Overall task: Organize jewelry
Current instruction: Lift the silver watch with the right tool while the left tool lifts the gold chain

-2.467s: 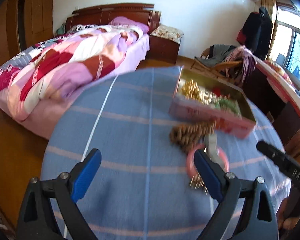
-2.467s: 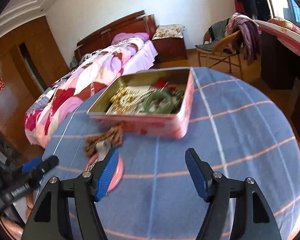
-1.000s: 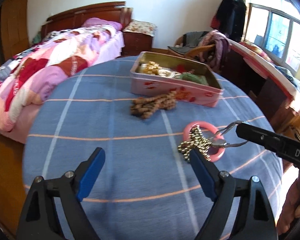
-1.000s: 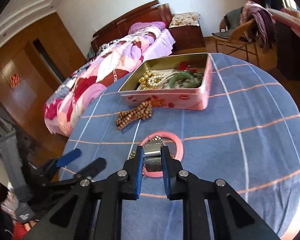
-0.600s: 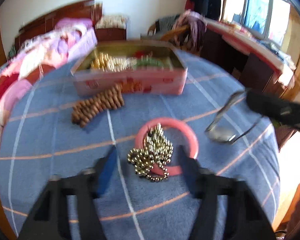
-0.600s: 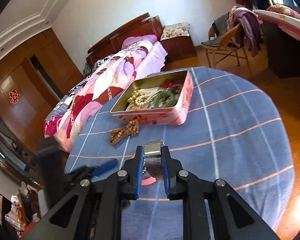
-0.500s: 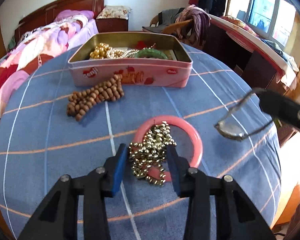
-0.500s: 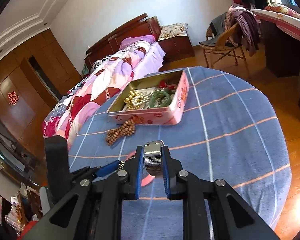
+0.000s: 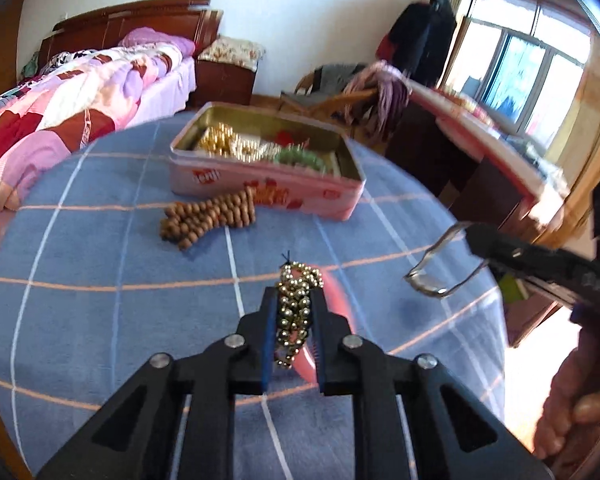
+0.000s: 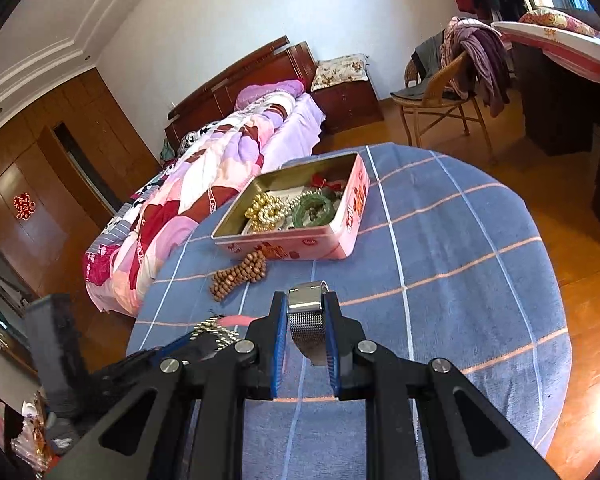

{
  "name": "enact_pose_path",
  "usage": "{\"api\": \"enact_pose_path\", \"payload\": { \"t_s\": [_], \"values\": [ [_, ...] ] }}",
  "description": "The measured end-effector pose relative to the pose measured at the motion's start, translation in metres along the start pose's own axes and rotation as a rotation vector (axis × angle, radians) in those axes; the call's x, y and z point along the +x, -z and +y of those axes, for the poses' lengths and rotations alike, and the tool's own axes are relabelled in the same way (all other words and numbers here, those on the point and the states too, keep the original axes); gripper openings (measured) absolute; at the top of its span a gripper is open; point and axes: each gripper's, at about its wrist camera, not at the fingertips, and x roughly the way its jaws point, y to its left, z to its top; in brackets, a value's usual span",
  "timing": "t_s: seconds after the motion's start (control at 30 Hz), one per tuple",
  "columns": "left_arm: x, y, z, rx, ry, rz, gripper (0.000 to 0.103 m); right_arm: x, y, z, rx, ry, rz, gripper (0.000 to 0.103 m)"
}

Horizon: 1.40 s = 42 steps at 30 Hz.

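Note:
A bunch of gold bead chain point(image 9: 298, 280) is squeezed between the pads of my left gripper point(image 9: 298, 300), whose jaws are closing on it, just over a pink bangle point(image 9: 338, 292) on the blue checked tablecloth. My right gripper point(image 10: 306, 312) is shut on a silver mesh-band watch point(image 10: 306, 300), held above the cloth; from the left wrist view the watch point(image 9: 432, 280) hangs at the right. Beyond stands an open pink tin point(image 9: 260, 188) with gold and green jewelry inside, and a pile of brown wooden beads point(image 9: 208, 220) lies in front of it.
The round table point(image 9: 100, 260) ends close on all sides. A bed point(image 9: 60, 100) lies to the far left, a wicker chair point(image 10: 440, 100) with clothes stands behind the table, and a dark desk point(image 9: 480, 168) is at the right. A hand point(image 9: 572, 400) grips the right tool.
My left jaws have come together from wide apart onto the gold beads over the bangle. The right gripper has kept its grip on the watch and drawn back a little from the tin.

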Motion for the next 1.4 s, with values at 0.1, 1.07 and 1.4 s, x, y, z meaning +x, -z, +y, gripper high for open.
{"api": "enact_pose_path", "payload": {
  "t_s": [0.1,1.07,1.4],
  "values": [
    [-0.012,-0.007,0.003,-0.007,0.037,-0.047,0.015,-0.001,-0.001,0.004,-0.009,0.0,-0.004,0.017],
    [-0.032,0.003,0.044,-0.004,-0.103,-0.063,0.006,0.001,-0.001,0.022,-0.042,-0.015,0.004,0.017],
    [-0.002,0.011,0.028,0.067,-0.164,0.023,0.056,0.007,0.003,0.02,-0.031,-0.016,0.028,0.017]
  ]
}}
